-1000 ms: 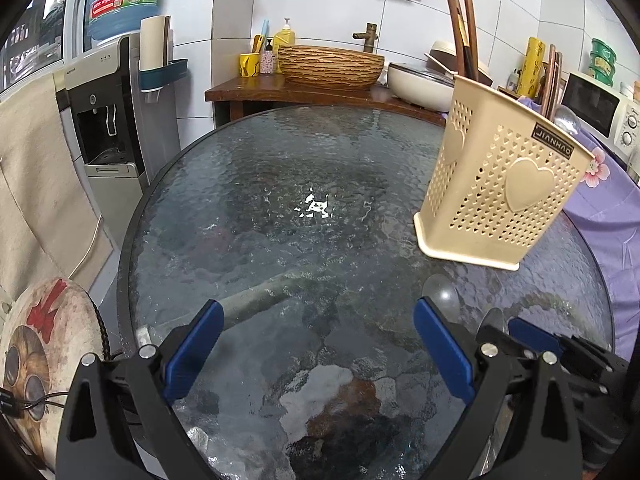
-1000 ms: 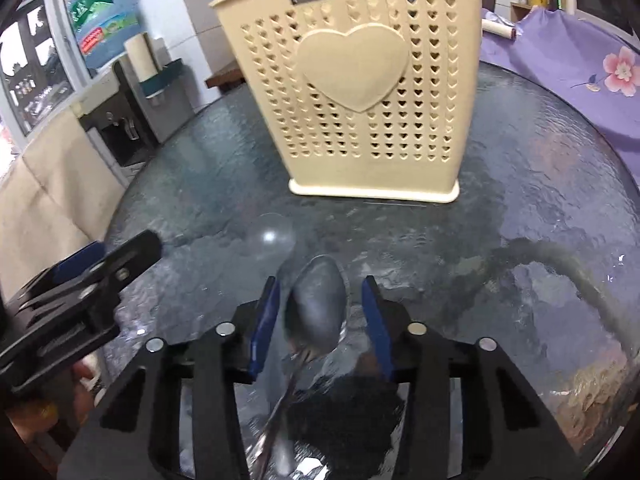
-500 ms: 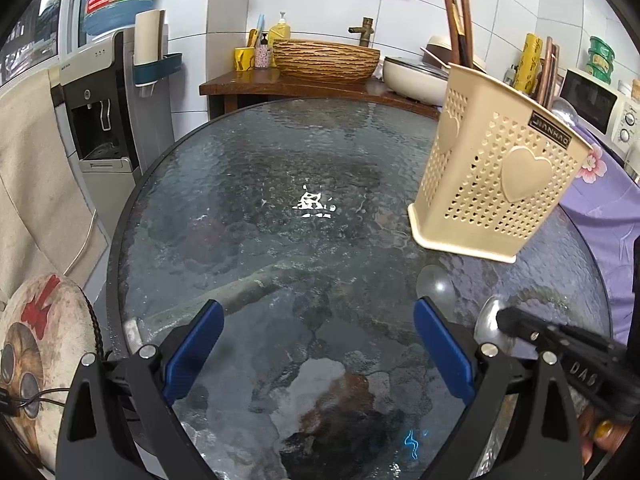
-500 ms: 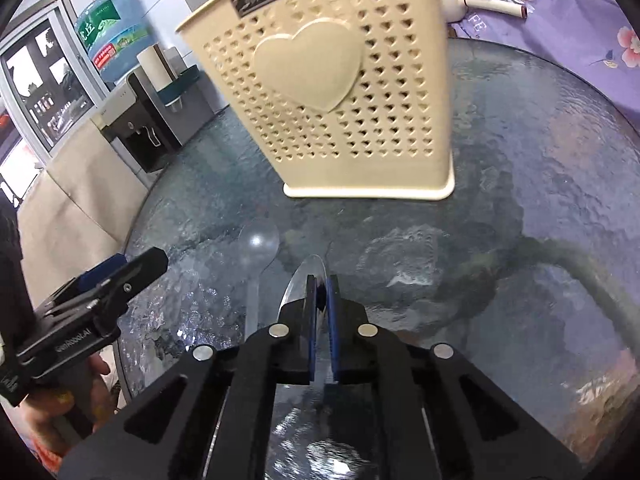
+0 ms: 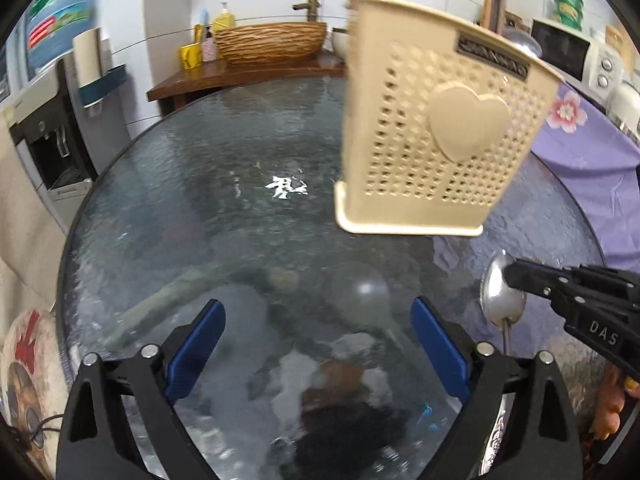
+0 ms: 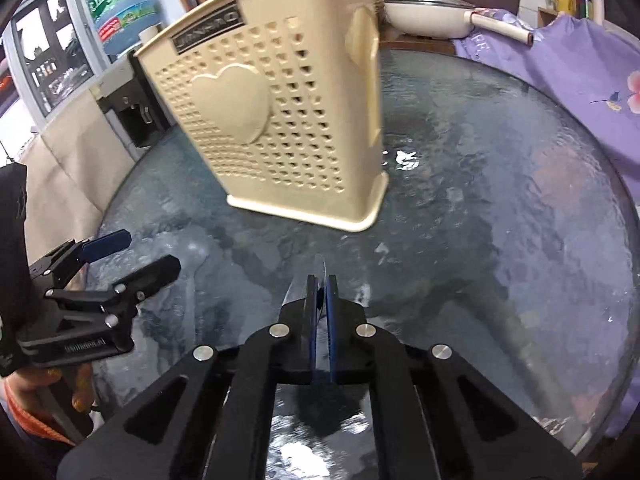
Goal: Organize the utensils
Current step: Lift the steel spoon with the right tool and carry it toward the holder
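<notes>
Your right gripper (image 6: 320, 280) clamps the metal spoon (image 5: 502, 296) near the cream utensil holder (image 5: 436, 140).
Your left gripper (image 5: 318, 344) stands apart; the clear spoon (image 5: 360, 294) before the holder is faint against the glass.

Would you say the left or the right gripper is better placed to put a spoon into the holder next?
Right. The right gripper is already shut on the metal spoon, facing the holder. The left gripper is open and holds nothing.

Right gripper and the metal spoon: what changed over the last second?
The right gripper shut on the metal spoon and lifted it off the glass table. The left gripper stayed open and empty; the clear spoon and cream holder stayed put.
</notes>
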`<action>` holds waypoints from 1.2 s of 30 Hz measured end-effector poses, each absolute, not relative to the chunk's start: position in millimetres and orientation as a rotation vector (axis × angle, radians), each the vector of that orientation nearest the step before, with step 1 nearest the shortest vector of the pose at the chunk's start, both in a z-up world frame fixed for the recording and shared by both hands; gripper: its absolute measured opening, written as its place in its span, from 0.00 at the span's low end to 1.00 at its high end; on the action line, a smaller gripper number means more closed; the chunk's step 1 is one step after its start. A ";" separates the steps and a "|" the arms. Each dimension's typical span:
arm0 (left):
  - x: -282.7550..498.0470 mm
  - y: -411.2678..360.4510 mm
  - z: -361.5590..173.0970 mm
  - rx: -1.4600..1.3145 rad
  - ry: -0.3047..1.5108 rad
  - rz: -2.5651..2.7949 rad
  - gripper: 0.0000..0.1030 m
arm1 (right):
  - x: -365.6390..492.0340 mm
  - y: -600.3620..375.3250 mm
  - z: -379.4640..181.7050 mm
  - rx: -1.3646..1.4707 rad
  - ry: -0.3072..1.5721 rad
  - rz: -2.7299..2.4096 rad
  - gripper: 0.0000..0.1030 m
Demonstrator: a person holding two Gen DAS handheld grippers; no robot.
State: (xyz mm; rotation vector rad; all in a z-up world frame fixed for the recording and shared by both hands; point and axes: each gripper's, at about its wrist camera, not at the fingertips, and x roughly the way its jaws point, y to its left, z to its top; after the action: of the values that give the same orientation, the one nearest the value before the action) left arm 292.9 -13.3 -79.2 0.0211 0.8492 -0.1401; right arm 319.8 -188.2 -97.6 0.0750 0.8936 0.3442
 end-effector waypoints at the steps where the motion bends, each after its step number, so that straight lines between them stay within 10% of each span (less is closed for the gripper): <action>1: 294.3 -17.5 -80.8 0.031 0.854 -0.136 0.86 | 321.8 -189.2 -97.9 0.072 0.891 0.336 0.04; 6: 301.6 -26.4 -88.2 0.030 0.890 -0.105 0.73 | 326.2 -186.9 -101.7 0.071 0.885 0.298 0.10; 10: 304.8 -34.3 -89.6 0.061 0.896 -0.089 0.69 | 325.5 -187.0 -104.4 0.086 0.883 0.257 0.37; 20: 315.8 -29.4 -87.4 0.094 0.915 -0.125 0.36 | 300.4 -159.5 -100.4 0.086 0.906 0.168 0.52; 36: 343.1 -0.1 -85.6 0.126 0.945 -0.205 0.37 | 316.6 -142.0 -109.5 0.035 0.919 0.028 0.53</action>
State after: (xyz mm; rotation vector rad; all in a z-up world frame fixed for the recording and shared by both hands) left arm 343.1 -0.1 -85.6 0.1263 0.9449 -0.2047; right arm 316.6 -142.0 -109.5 0.0353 0.9191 0.0281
